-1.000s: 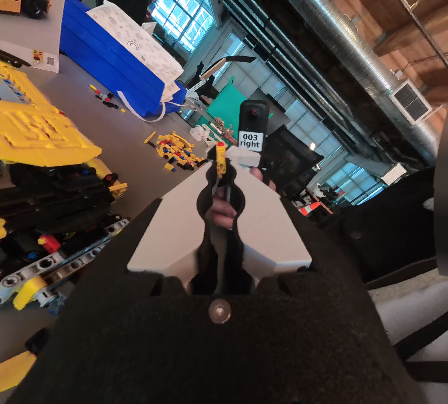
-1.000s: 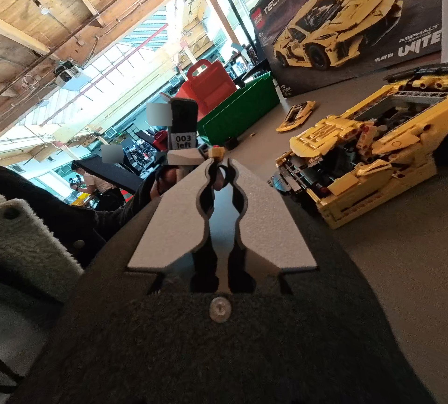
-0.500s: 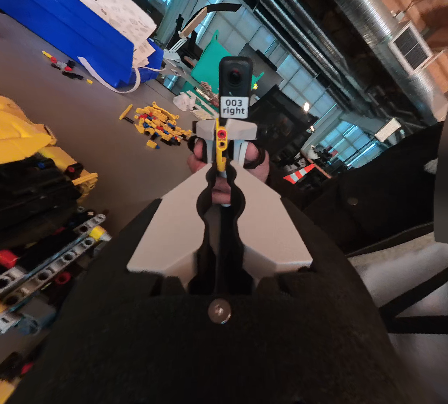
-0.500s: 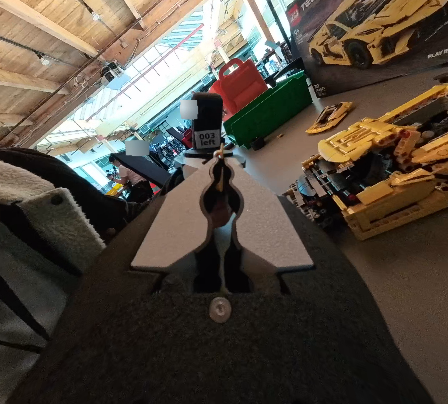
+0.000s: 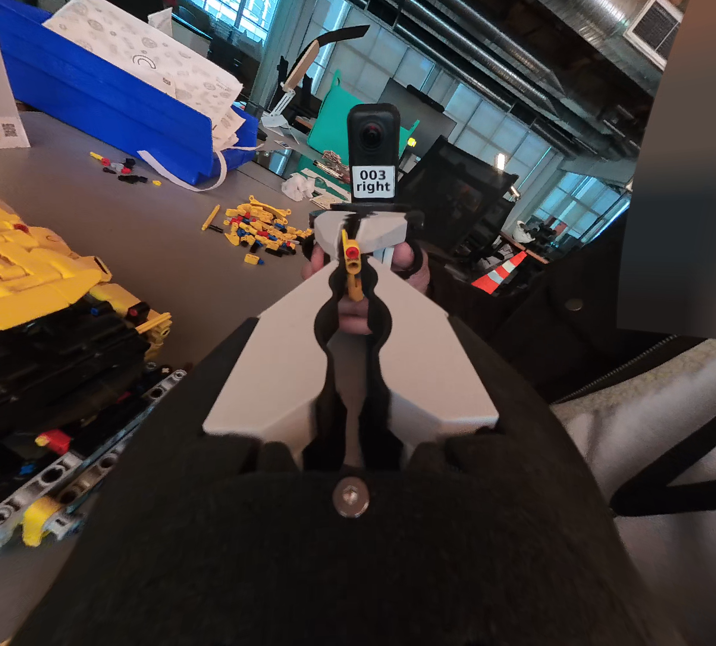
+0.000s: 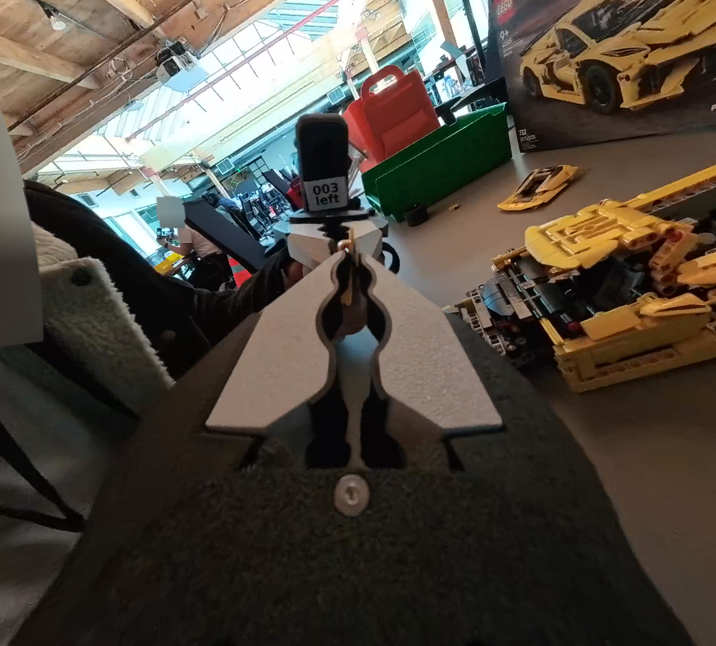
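Observation:
My left gripper is shut on a small yellow beam with a red pin near its far end. My right gripper faces it tip to tip and is shut on a thin yellow piece. I cannot tell whether both hold one piece or two joined pieces. The right gripper also shows in the left wrist view, with a hand behind it. The left gripper shows in the right wrist view. Both are held above the grey table.
A half-built yellow and black model car lies beside the grippers. A pile of small loose parts and a blue bin lie beyond. A green bin, red case, car-picture box and yellow panel stand farther off. My two grippers' fingertips are within a few centimetres of each other.
The two grippers have come closer and lined up tip to tip. The yellow beam stays in the left gripper, and its far end now meets the right gripper's tips.

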The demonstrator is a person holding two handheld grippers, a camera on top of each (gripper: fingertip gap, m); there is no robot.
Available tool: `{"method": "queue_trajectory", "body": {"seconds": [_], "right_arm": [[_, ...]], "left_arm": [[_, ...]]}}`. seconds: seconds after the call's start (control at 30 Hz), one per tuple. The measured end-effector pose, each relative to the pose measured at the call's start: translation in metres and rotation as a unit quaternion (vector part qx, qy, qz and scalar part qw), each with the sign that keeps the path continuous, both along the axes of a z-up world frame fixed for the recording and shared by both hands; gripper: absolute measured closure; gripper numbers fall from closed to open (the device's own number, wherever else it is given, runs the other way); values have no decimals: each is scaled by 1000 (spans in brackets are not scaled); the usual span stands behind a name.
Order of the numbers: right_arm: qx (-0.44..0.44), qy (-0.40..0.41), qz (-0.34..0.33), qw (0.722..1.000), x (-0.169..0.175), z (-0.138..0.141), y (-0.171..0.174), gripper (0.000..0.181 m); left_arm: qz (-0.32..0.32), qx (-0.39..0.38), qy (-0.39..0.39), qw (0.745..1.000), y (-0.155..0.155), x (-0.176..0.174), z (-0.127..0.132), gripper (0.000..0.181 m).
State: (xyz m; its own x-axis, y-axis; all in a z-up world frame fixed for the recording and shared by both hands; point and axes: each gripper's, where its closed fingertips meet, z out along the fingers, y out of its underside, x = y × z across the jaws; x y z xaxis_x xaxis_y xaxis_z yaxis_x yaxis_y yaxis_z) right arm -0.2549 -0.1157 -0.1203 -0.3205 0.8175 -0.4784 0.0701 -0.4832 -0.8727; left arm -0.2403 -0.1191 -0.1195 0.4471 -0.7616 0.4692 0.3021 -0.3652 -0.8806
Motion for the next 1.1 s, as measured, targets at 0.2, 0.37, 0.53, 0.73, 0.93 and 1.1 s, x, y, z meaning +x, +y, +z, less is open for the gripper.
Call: {"method": "queue_trajectory", "body": {"seconds": [0.2,0.37,0.53,0.73,0.93,1.1], "right_arm": [[0,5,-2,1000,1,1,0,175],[1,9,-18,1000,1,3,5,171],[7,10,-22,1000,1,2,5,168],[21,10,-26,999,1,2,4,172],[4,8,11,1000,3,-4,-3,180],[36,-15,11,999,4,-13,-4,180]], "left_arm": [[10,24,21,999,-1,1,1,175],[22,32,30,999,1,0,2,175],[22,36,47,998,0,2,-1,175],[20,39,49,998,-1,4,-1,175],[15,32,77,996,-2,5,-9,175],[20,33,124,991,-2,7,-19,176]]}}
